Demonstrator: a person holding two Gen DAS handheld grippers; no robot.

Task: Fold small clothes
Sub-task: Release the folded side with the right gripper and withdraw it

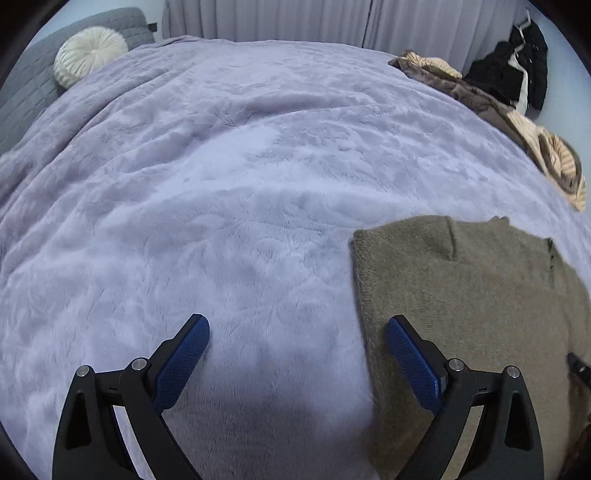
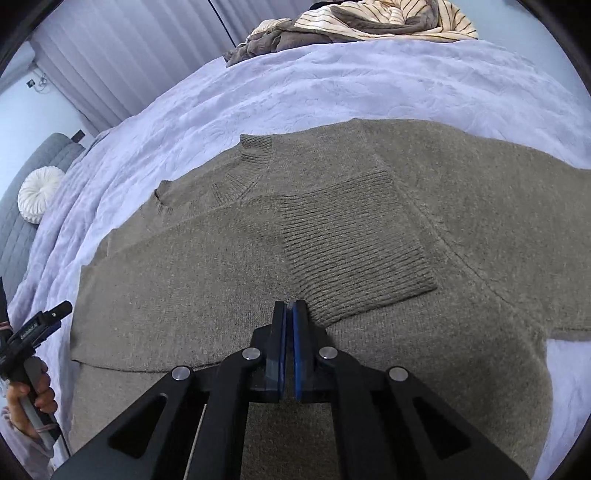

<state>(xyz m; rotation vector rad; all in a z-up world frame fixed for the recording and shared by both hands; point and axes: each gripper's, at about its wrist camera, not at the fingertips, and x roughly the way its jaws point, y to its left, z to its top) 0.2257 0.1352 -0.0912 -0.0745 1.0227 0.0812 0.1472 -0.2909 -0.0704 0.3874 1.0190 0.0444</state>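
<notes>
**Operator:** While I had the right gripper [image 2: 290, 308] over the olive knit sweater [image 2: 332, 229], its jaws were pressed together with nothing between them, tips just near of the folded sleeve's ribbed cuff [image 2: 354, 243]. The sweater lay flat on the lavender fleece blanket [image 2: 332, 81], toward the near edge of the bed.

**Colleague:** And the left?

**Operator:** The left gripper [image 1: 297, 334] had its jaws wide apart, holding nothing, above bare blanket just beside the sweater's left edge.

**Colleague:** What worried you?

**Operator:** I judged that shut jaws dragging across the knit could snag the cuff and pull the sleeve off its fold. Also, an open pad could pinch the blanket's pile along with the hem.

**Colleague:** Counts?

**Operator:** One sweater, two grippers, one round white cushion [image 1: 90, 55], and one heap of striped and brown clothes [image 2: 354, 22] at the far right.
</notes>
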